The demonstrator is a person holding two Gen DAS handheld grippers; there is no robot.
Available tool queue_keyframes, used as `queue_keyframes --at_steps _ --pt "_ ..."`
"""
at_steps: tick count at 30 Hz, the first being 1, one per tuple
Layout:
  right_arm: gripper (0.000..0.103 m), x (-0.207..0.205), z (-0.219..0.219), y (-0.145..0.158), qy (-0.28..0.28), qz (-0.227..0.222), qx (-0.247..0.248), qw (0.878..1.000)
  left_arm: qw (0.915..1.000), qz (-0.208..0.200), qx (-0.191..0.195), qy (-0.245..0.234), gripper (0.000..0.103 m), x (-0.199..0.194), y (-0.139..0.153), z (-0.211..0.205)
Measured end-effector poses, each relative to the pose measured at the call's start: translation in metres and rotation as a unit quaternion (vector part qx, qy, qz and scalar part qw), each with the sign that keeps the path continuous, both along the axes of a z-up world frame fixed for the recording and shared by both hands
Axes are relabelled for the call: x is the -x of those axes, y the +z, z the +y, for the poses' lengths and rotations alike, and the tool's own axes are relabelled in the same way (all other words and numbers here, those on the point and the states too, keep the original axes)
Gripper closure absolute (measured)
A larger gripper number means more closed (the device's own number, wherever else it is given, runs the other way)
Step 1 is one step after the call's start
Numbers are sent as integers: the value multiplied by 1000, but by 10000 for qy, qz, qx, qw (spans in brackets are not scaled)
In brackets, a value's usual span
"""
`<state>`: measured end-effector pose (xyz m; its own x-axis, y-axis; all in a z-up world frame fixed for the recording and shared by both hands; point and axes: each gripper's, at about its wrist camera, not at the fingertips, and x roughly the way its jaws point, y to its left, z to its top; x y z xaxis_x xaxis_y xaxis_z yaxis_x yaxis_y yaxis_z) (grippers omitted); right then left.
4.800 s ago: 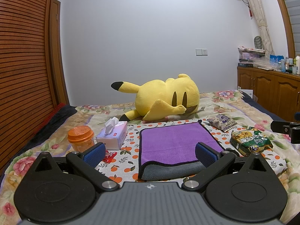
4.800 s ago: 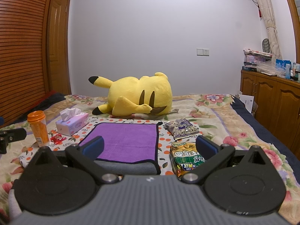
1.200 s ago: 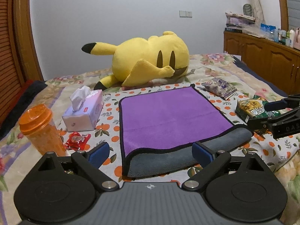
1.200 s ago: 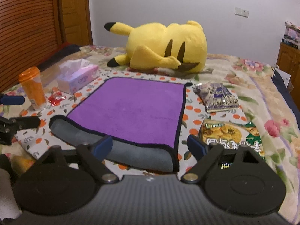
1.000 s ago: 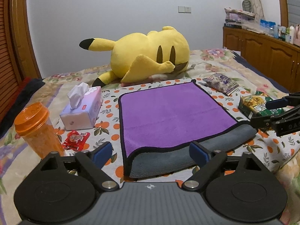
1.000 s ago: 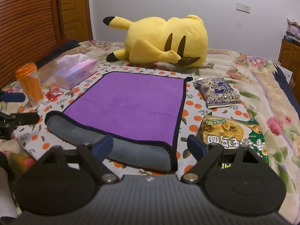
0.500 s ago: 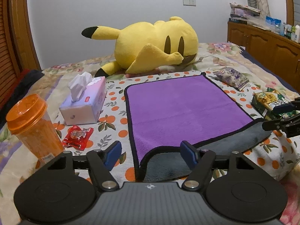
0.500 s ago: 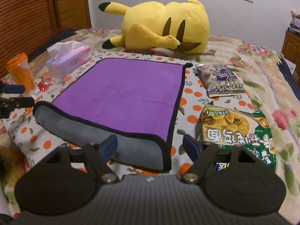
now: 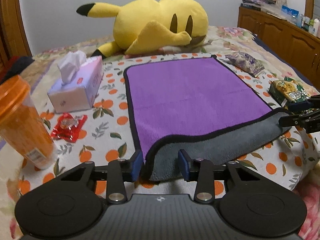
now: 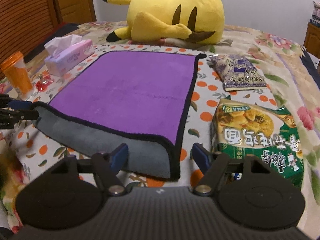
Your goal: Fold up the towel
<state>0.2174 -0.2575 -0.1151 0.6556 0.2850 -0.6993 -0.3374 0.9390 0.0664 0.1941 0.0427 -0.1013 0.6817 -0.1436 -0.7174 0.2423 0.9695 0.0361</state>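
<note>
A: Both grippers have dropped closer to the purple, black-edged microfibre towel (image 9: 190, 92) since a second ago. It lies flat on the orange-print cloth (image 9: 112, 140), grey near edge turned over.

B: Left gripper (image 9: 161, 165) closing, near left corner between the jaws, pads not yet pressing. Right gripper (image 10: 160, 158) closing, straddling the right corner.

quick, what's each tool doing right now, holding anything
Left tool: closing around the near left corner of the towel, not gripping yet.
Right tool: closing, near right towel corner between its fingers, not gripped.
</note>
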Motion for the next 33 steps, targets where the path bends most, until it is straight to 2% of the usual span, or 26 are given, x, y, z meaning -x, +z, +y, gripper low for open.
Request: queue_keyframes --at_steps 9,13,15,17,21,22,23,33 --pt "48 -4 -3 -5 -31 255 -110 9996 9999 117 -11 44 72 0 -5 0" --pt "63 -4 -3 -5 4 272 -145 9995 9999 133 11 41 78 -1 -6 0" --pt "69 -4 -2 -5 -22 262 -89 9996 9999 142 35 24 85 0 -6 0" --pt "80 -5 -2 -6 -76 265 -32 9996 9999 143 62 4 88 0 -6 -1" --pt "85 -5 -4 -6 -93 257 -40 9996 9999 104 69 -24 90 1 -4 -2" --pt "93 -5 -4 -6 -86 246 -29 9997 9999 93 77 -23 90 1 -4 -2" --pt "97 -5 -4 -6 -69 245 -32 9997 9999 81 89 -20 91 1 -4 -2" --pt "99 -2 -5 2 -69 17 -162 9998 9996 -204 215 -18 95 6 10 0"
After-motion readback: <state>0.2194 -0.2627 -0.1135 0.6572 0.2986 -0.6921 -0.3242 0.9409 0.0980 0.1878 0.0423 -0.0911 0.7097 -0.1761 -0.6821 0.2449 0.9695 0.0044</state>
